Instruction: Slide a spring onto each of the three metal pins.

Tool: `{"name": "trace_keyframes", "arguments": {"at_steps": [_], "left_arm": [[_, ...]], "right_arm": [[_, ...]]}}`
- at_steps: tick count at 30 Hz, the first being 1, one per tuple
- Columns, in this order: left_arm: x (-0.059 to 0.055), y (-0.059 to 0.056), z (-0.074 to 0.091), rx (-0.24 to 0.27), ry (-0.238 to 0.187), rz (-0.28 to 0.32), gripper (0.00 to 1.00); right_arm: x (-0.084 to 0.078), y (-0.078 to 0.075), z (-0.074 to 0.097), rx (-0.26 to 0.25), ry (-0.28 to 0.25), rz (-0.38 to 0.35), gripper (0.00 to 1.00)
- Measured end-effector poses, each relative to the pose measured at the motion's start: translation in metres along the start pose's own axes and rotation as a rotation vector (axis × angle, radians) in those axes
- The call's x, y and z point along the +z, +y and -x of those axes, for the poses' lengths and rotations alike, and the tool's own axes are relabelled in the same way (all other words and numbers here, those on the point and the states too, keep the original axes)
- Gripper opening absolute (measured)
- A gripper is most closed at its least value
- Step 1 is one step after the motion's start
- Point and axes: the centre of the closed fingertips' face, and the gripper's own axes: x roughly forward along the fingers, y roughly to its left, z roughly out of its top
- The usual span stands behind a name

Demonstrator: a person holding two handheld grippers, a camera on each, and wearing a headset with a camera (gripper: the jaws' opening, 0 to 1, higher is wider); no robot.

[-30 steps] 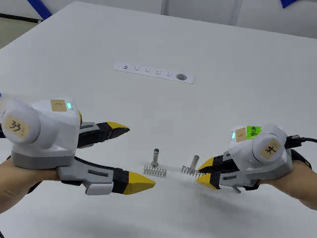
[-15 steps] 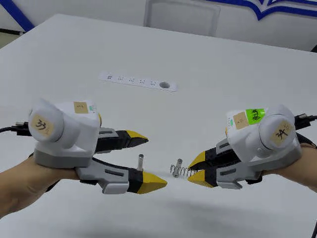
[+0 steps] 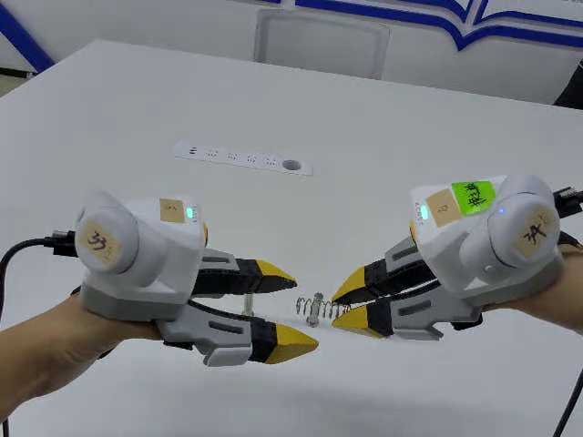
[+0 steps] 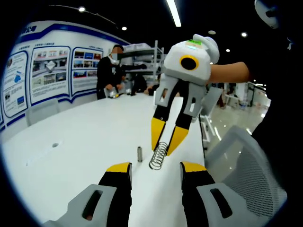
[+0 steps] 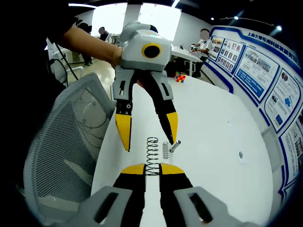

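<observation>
Change: the two grippers are now standing closer to each other than half a second ago, and their yellow tips are almost meeting over the white table (image 3: 410, 164). The head camera is also looking a little higher than before.
Left gripper (image 3: 293, 307): it is hovering with its jaws spread wide and is holding nothing. It is pointing toward the right gripper.
Right gripper (image 3: 342, 310): its jaws are pressed nearly together and are pinching one end of a spring (image 5: 152, 156). The rest of the spring is reaching forward, between the left gripper's open jaws.
Metal pin (image 4: 140, 153): it is standing on the table just beside the held spring, and the spring is not on it.
Second spring (image 5: 166, 150): it is lying on the table next to this pin.
Writing: the left gripper is carrying a round tag with a handwritten "33" and the right one a tag with "34". The writing on the right gripper's green sticker is too small to read.
Power strip (image 3: 242, 157): it is lying farther back on the table, well apart from the work.
</observation>
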Motion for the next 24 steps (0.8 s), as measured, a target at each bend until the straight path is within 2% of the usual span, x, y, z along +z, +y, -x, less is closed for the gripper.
{"name": "trace_keyframes", "arguments": {"at_steps": [7,17,20,22,24], "left_arm": [[0.003,-0.008,-0.003,-0.019,0.010,-0.043,0.24],[0.001,-0.010,-0.003,-0.028,0.029,-0.054,0.14],[-0.002,-0.010,-0.003,-0.026,0.070,-0.018,0.13],[-0.003,-0.010,-0.003,-0.022,0.091,-0.044,0.12],[-0.003,-0.012,-0.003,-0.028,0.093,-0.070,0.11]], "right_arm": [[0.003,0.005,0.001,0.013,-0.015,0.013,0.11],[0.006,0.009,0.000,0.025,-0.020,0.025,0.11],[0.006,0.010,-0.001,0.035,-0.017,0.033,0.11],[0.007,0.009,-0.002,0.035,-0.011,0.044,0.11],[0.007,0.010,-0.002,0.040,-0.008,0.057,0.11]]}}
